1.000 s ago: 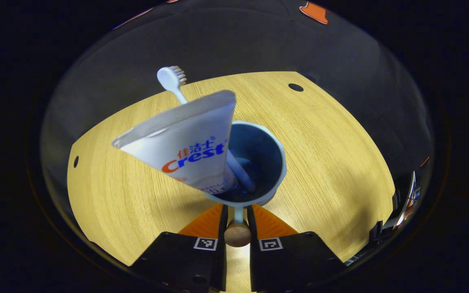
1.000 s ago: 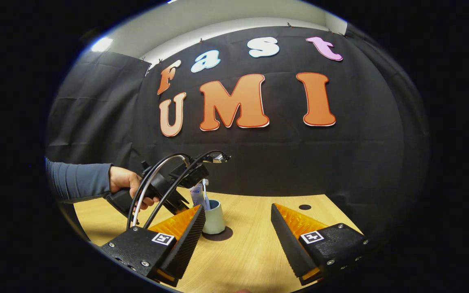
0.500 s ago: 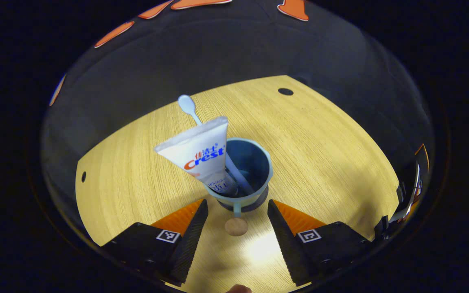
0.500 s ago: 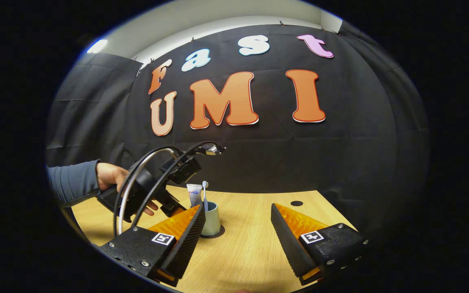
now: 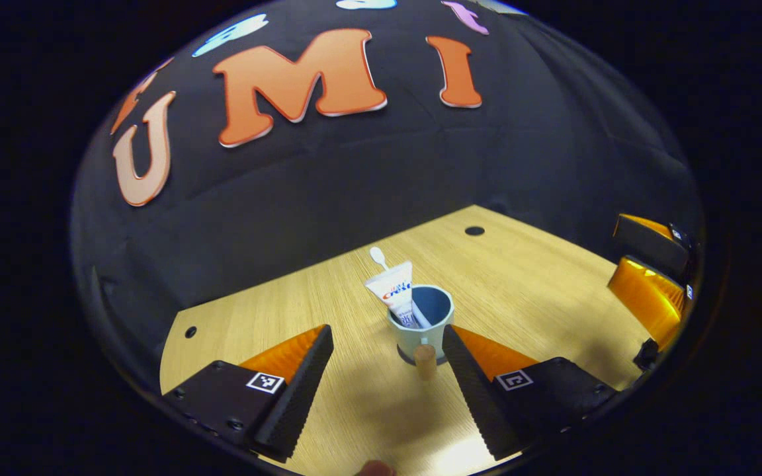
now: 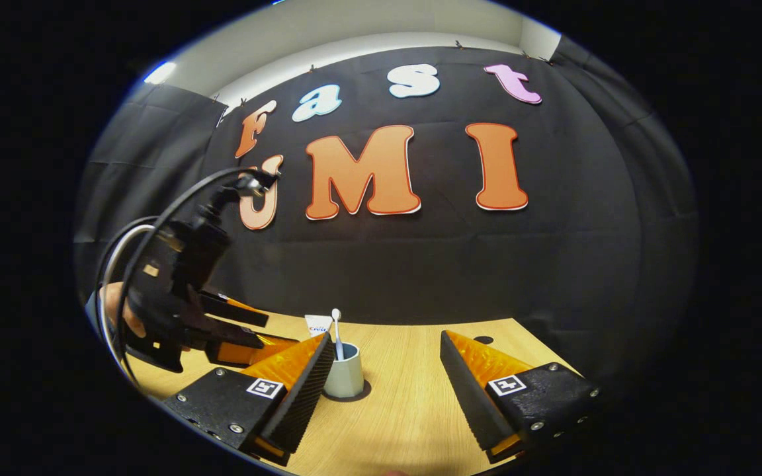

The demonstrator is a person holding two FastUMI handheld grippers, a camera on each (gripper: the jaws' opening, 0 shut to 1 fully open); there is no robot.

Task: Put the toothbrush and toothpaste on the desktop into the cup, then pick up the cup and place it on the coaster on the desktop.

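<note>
A pale blue cup (image 5: 421,324) stands upright on a dark round coaster (image 5: 407,357) on the wooden desktop (image 5: 540,284). A white toothpaste tube (image 5: 397,296) and a white toothbrush (image 5: 378,254) lean inside it. The cup's handle ends in a wooden knob (image 5: 425,362) that points toward me. My left gripper (image 5: 387,330) is open, pulled back from the cup, touching nothing. In the right gripper view the cup (image 6: 344,370), toothbrush (image 6: 337,324) and coaster (image 6: 348,397) sit just beyond my open right gripper (image 6: 387,338), which holds nothing. The left gripper (image 6: 235,330) hovers left of the cup.
The desktop has small round holes at the back right (image 5: 474,231) and the left (image 5: 190,332). The right gripper (image 5: 645,277) shows at the far right over the table edge. A hand (image 6: 113,311) holds the left gripper, with cables looping above.
My left gripper let go of the cup's handle, opened and drew back and up. The cup now stands alone on the coaster. The right gripper barely moved.
</note>
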